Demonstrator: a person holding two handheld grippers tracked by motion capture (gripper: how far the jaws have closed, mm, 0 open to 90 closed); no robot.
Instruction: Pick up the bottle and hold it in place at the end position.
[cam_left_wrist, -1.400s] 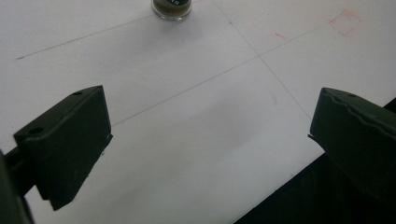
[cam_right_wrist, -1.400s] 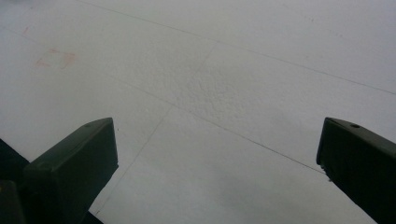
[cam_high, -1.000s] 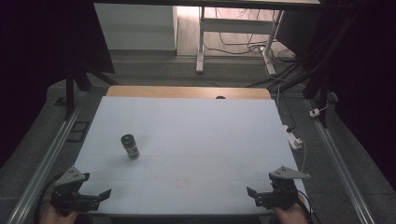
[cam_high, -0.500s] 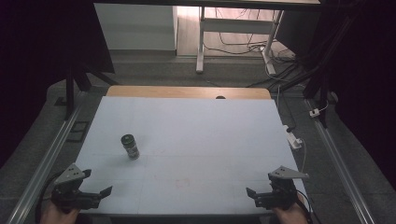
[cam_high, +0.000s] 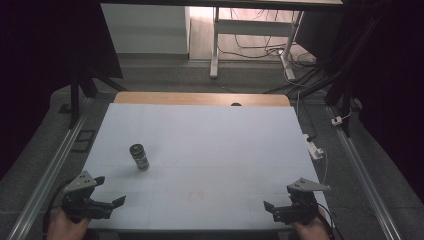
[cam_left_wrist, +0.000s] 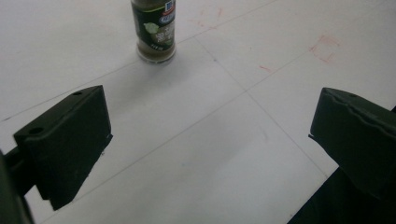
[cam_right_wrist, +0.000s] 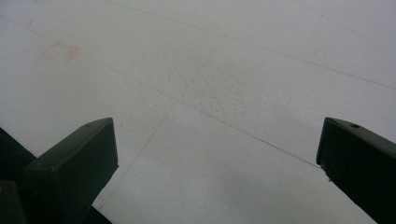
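A small spice jar with a dark lid and a green label stands upright on the left half of the white table. My left gripper hovers open at the table's near left corner. The jar stands well ahead of its wide-apart jaws in the left gripper view, slightly to the left, and nothing lies between them. At the near right corner my right gripper is open as well. Between its jaws in the right gripper view there is bare table surface.
A wooden strip runs along the table's far edge. A white power strip with a cable lies off the right edge. Metal rails flank both sides. A faint red mark sits near the front middle.
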